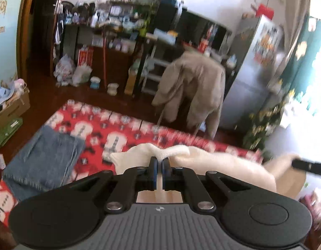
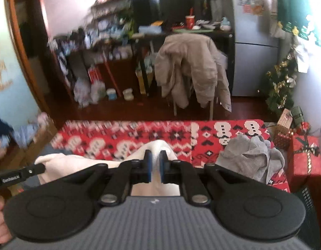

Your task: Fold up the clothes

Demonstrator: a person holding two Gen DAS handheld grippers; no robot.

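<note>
Here, the left gripper (image 1: 159, 160) is clamped on a bunched edge of the cream garment (image 1: 212, 162), which trails from its tips toward four o'clock. The right gripper (image 2: 156, 155) pinches another edge of the cloth, which runs off toward nine o'clock. Beyond, on the red patterned blanket (image 2: 173, 134), folded jeans (image 1: 44, 156) lie at nine o'clock and a grey garment (image 2: 252, 156) at three o'clock.

Cream garment (image 1: 202, 158): soft knit cloth, matt, slightly nubby where my fingers (image 1: 153, 162) pinch it. Fingers matt black plastic, blue rubbery pads. Folded jeans (image 1: 44, 162), near left: coarse faded denim. Red patterned blanket (image 2: 160, 135): fuzzy fleece. Grey garment (image 2: 254, 156), right: soft jersey. Fridge (image 2: 254, 41), far right: smooth, faintly glossy metal.
</note>
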